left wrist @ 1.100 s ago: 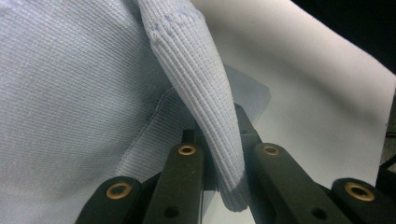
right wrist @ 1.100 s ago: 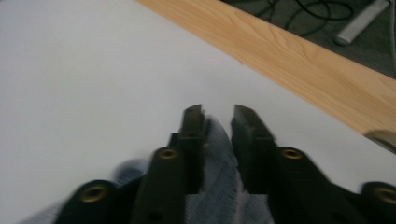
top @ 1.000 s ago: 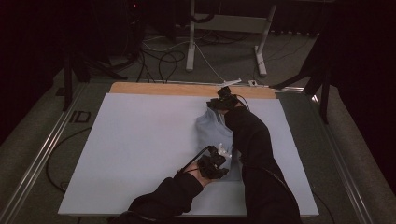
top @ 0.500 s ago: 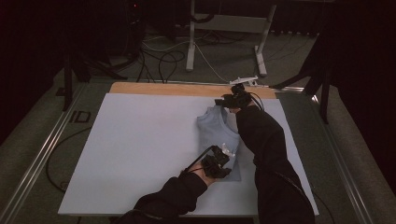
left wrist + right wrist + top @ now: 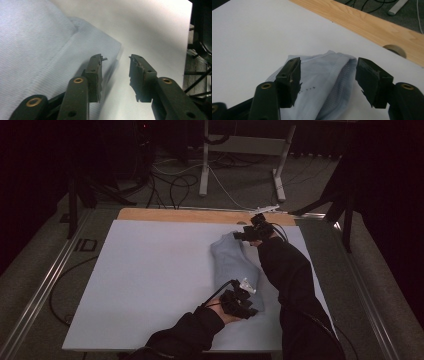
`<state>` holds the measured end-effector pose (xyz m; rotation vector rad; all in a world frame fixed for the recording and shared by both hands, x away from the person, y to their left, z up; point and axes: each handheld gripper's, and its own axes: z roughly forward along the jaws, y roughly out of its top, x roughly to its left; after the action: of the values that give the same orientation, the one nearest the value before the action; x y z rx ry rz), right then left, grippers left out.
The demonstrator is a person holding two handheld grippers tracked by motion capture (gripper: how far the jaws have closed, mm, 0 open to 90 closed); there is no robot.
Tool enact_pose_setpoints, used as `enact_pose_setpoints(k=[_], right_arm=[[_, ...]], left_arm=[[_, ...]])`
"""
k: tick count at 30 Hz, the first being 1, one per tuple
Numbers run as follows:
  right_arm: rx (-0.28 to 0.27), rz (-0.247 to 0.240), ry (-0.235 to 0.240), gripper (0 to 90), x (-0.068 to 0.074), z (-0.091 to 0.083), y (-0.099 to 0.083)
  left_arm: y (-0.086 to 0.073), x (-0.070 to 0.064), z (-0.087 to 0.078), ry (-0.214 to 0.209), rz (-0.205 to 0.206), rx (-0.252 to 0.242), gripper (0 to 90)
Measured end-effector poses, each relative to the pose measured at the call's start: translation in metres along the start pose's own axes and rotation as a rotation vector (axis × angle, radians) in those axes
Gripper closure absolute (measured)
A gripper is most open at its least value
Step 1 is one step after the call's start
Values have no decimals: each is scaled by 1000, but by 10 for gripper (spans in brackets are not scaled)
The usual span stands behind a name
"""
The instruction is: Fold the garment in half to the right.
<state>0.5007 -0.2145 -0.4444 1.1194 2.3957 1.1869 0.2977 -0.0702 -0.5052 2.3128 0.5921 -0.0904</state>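
Pale blue garment [image 5: 235, 262], folded, on white tabletop [image 5: 150, 280]. L gripper [image 5: 116, 67]: jaws spread, garment corner under one jaw. R gripper [image 5: 328, 75]: jaws spread, garment's stitched end between them.

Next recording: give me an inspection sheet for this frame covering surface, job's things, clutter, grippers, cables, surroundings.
Surface: white sheet covering the table; a bare wooden strip shows along the far edge, with a round hole in it.
Job's things: one light blue garment, folded or bunched, lying flat on the sheet right of centre.
Clutter: nothing seen.
Grippers: left gripper open, at the garment's near edge, one jaw over the cloth and one over the sheet. Right gripper open, jaws either side of the garment's far end; not closed on it.
Cables: one trails from the left gripper; several lie on the floor beyond the table.
Surroundings: dark room, metal stand legs, carpeted floor.
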Motion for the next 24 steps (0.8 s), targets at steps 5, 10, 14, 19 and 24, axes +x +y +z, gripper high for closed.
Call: enact_pose_setpoints(k=[5,10,14,19,24], right_arm=[[-11,6,8,354,1,-6,-3],[17,18,23,343,5,4,-11],[26,29,28,338,6,12,-16],[40,42,26,338,6,21,-17],[54,66,12,338,1,30,-18]], left_arm=[[-1,-2,-6,-19,21,-31,569],[-4,-1,-20,-10,24,-100,469],[-7,4,-32,-14,29,-137,392],[-14,10,-46,-45,48,-209,244],[-22,15,-57,-35,75,-260,99]])
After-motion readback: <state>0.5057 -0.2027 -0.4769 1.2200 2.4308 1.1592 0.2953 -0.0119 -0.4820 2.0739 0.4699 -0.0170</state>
